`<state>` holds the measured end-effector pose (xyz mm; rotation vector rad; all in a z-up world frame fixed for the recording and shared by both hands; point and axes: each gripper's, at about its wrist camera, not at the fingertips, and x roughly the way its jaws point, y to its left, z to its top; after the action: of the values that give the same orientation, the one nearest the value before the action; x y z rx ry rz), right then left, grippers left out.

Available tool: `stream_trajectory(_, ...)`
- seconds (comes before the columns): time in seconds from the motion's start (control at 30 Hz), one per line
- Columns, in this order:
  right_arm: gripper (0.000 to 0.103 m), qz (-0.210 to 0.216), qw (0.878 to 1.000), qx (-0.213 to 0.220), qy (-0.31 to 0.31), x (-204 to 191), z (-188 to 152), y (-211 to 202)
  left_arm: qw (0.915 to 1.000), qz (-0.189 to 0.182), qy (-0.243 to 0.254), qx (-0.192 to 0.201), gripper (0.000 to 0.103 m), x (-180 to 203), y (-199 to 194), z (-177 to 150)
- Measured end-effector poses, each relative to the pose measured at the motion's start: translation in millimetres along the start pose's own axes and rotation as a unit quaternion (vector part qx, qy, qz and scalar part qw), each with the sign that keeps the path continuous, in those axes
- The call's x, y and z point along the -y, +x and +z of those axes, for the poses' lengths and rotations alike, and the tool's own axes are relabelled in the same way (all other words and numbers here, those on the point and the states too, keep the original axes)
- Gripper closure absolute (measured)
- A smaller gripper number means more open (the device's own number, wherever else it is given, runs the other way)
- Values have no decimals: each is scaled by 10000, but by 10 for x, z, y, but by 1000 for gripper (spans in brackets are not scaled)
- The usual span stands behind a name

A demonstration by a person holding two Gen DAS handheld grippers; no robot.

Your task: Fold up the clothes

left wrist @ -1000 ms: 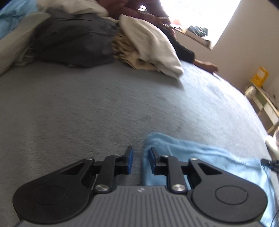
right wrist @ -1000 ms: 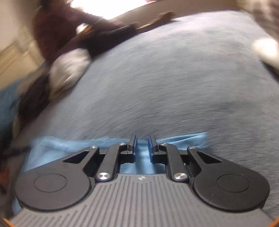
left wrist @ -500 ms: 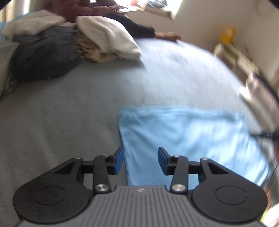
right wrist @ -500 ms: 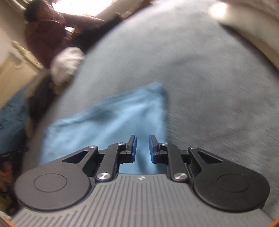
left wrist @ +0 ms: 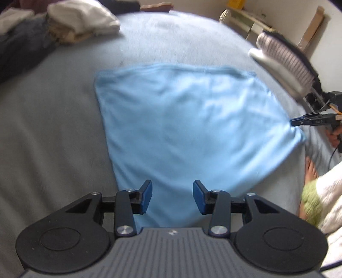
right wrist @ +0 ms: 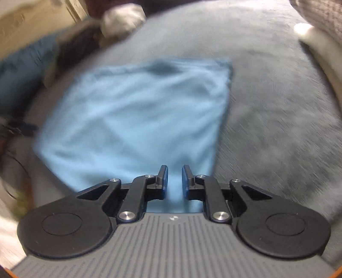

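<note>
Light-blue garment [left wrist: 188,119] now lying folded flat on grey bedspread [left wrist: 53,128]. Left gripper [left wrist: 172,196] released, jaws wide, empty. Right gripper [right wrist: 174,180] opening, fabric between jaws, grasp undeterminable. Fold stage apparently complete.

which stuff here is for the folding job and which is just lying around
For the job:
blue cloth
left gripper
right gripper

Lying about:
clothes pile
bed
striped sleeve
shelf
</note>
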<state>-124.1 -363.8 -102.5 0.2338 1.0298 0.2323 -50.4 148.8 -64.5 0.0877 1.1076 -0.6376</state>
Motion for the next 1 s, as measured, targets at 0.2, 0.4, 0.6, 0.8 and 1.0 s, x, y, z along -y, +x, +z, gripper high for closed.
stream_trajectory(0.2, 87, -303, 9923, 273, 1172, 289, -244, -426, 9995, -133, -254, 126, 61, 1, -102, -156)
stream_trajectory(0.4, 68, 559, 9703, 187, 2345, 254, -509, -501, 9933, -580, 984, 164, 58, 636, 112, -52)
stream_trajectory(0.6, 53, 1726, 9198, -150, 3522, 187, -794, -238, 9711, -931, 2181, 261, 55, 1279, 457, -76)
stream_trajectory(0.8, 54, 1695, 8709, 114, 4612, 388, -1037, -104, 9672, -993, 2326, 245, 55, 1448, 590, -119)
stream_trajectory(1.0, 67, 1531, 8463, 581, 5069, 487, -1169, -152, 9708, -895, 2218, 187, 55, 1439, 617, -174)
